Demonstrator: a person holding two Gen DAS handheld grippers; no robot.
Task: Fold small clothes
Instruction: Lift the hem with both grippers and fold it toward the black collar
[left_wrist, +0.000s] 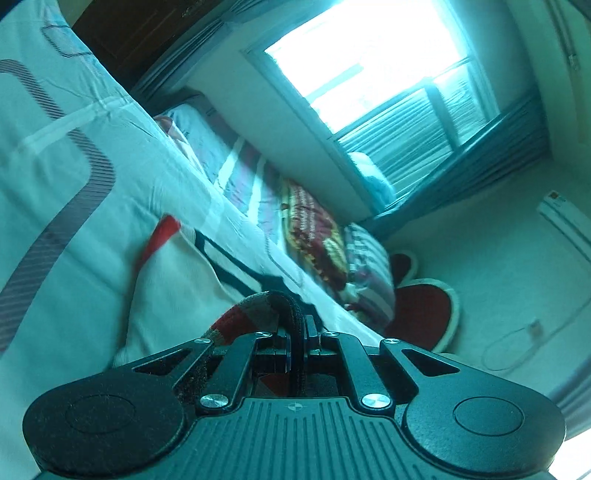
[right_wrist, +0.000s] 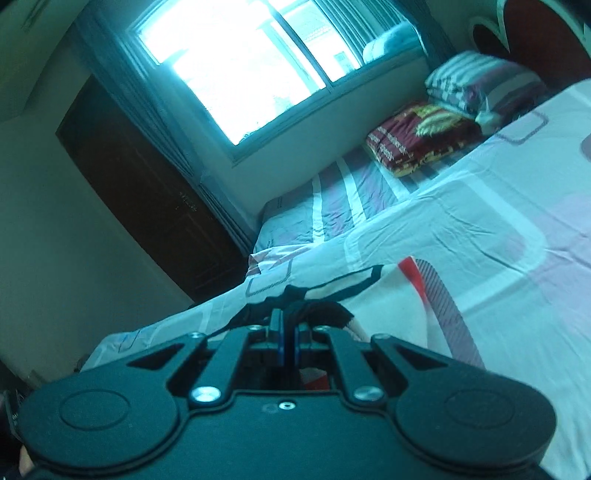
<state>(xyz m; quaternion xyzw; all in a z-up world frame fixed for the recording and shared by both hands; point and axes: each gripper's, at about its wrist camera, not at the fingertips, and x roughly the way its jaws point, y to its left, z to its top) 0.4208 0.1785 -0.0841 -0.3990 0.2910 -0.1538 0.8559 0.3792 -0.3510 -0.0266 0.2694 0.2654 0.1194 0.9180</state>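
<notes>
Left tongs (left_wrist: 297, 325) are clamped tight on a dark ribbed edge of the small garment (left_wrist: 177, 273), the cloth bunched up over the pinch and folding away toward nine o'clock. The garment is white with a red patch and black trim, spread on the bed (left_wrist: 74, 155) at about ten o'clock from those tongs. Over in the right wrist view, the right tongs (right_wrist: 287, 325) are likewise squeezed together on a black edge of the same garment (right_wrist: 388, 295), which trails off toward three o'clock across the pale patterned bedsheet (right_wrist: 480, 221). Both views are tilted and blurred.

Beyond the garment, at one o'clock in the right wrist view, sits a dark red and yellow folded blanket (right_wrist: 417, 136), with a striped pillow (right_wrist: 480, 81) just beside it, farther toward the headboard (right_wrist: 543, 40). A bright window (right_wrist: 236, 62) fills the eleven o'clock region, and a dark wooden door (right_wrist: 140, 177) stands at nine o'clock. In the left wrist view the window (left_wrist: 369, 62) glares at one o'clock.
</notes>
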